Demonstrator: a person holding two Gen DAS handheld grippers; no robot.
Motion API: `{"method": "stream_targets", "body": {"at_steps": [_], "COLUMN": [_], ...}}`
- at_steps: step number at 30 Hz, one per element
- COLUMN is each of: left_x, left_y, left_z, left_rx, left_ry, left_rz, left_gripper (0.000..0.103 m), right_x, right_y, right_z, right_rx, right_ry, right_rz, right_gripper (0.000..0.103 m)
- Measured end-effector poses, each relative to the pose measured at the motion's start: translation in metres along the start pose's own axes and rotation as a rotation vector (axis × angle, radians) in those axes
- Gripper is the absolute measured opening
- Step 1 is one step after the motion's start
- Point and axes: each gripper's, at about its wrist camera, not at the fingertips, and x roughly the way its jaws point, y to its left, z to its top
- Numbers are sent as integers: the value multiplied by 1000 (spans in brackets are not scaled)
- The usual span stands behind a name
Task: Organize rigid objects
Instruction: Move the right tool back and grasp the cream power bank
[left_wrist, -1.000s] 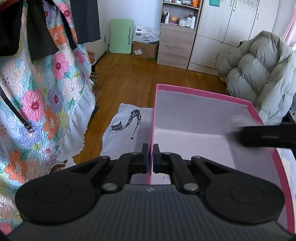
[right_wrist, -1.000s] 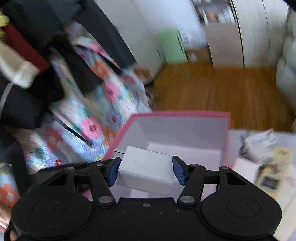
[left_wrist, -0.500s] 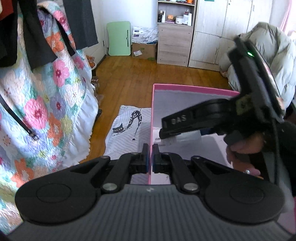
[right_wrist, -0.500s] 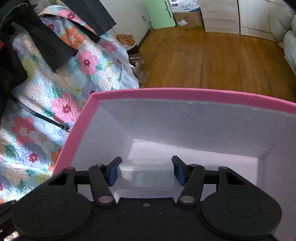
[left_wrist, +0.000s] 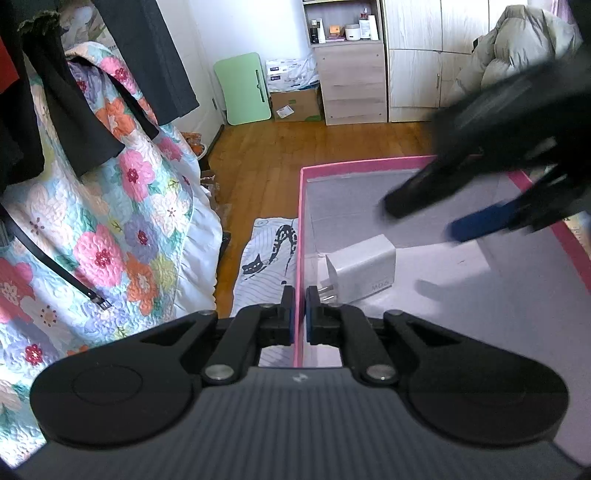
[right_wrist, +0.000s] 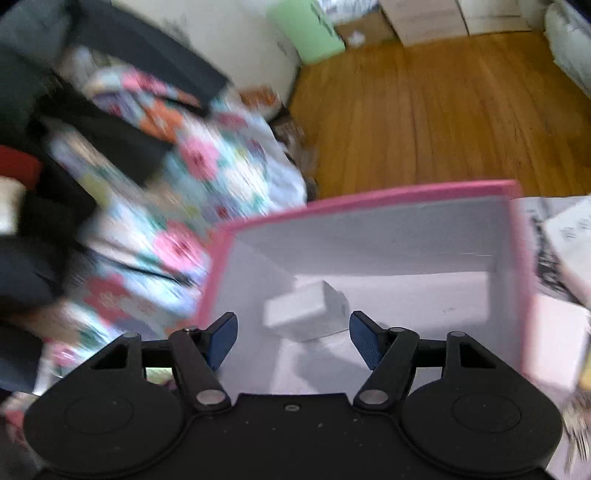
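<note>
Opening right gripper (right_wrist: 291, 341) clears charger (left_wrist: 364, 269); left gripper (left_wrist: 300, 314) pinches pink box (left_wrist: 301, 236) wall.

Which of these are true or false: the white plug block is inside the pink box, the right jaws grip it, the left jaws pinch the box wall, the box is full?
1. The white plastic charger block lies inside the pink-rimmed cardboard box. True.
2. The right gripper grips it. False: its jaws are opening, clear of the block.
3. The left gripper is shut on the box's side wall. True.
4. The box is full. False: only the charger shows.
</note>
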Motion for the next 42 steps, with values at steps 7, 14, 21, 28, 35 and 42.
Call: {"method": "stream_targets", "body": {"at_steps": [7, 14, 21, 28, 35, 42], "left_x": [-1, 0, -1, -1, -1, -1], "left_y": [0, 4, 3, 3, 3, 6], "left_z": [1, 2, 2, 3, 3, 4], "left_rx": [-5, -26, -17, -12, -8, -25], "left_ry": [1, 4, 3, 2, 2, 4], "left_rz": [-3, -12, -9, -7, -7, -20], "left_gripper": [4, 4, 4, 4, 4, 4], "right_x": [-124, -176, -190, -172, -166, -135], "right_y": [-11, -102, -177, -170, -94, -96], "right_z": [-51, -114, -169, -189, -185, -168], "right_rx": [-112, 58, 317, 268, -492, -1031], "right_ry": [-108, -85, -91, -60, 3, 252], "right_rz": [35, -52, -115, -186, -287, -232], "right_gripper": [73, 73, 73, 73, 73, 71]}}
